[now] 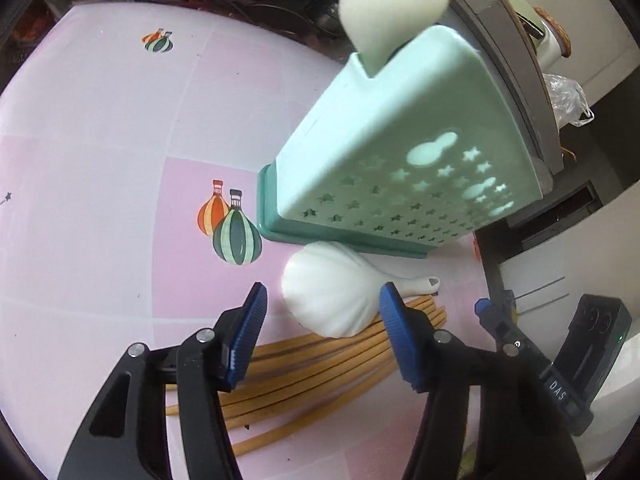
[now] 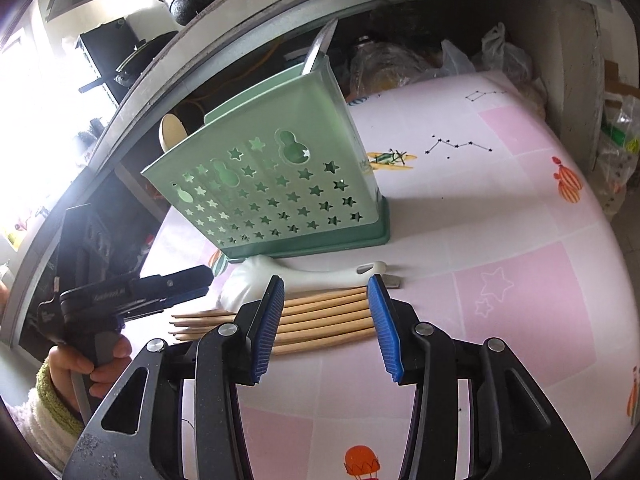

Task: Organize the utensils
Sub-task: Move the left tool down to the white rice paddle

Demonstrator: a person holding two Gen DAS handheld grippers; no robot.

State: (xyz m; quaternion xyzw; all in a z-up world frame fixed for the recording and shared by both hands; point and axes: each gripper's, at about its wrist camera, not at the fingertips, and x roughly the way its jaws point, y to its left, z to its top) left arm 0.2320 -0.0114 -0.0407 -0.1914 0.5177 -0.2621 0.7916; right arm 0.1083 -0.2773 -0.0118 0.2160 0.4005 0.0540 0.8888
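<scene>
The left gripper (image 1: 322, 312) hangs with its blue pads parted and nothing pressed between them; the bowl of the white spoon (image 1: 332, 294) shows in the gap, just beyond the tips, but neither pad touches it as far as the view shows. The right gripper (image 2: 326, 308) is likewise unclenched and empty, its jaws standing either side of the bundle of wooden chopsticks (image 2: 320, 316), above them and not yet bearing on them. The chopsticks lie flat on the pink patterned tablecloth (image 2: 500, 240), roughly side by side, with the white spoon lying along their far edge, its handle pointing toward the right in the right wrist view. Just behind the spoon stands the green utensil holder (image 2: 280, 192), upright on its darker base, its front wall pierced with star and gourd cut-outs; a pale spoon (image 1: 394, 4) already sticks out of its top at one end, and what looks like a blade rises from the other. A person's hand (image 2: 86, 360) in a fluffy sleeve grips the left tool's handle. Judging from this, the step in hand is the reach to pick up loose utensils. The next move calls for lowering each gripper, closing squarely on the spoon and the chopsticks, then lifting them over the holder's rim without tipping it.
</scene>
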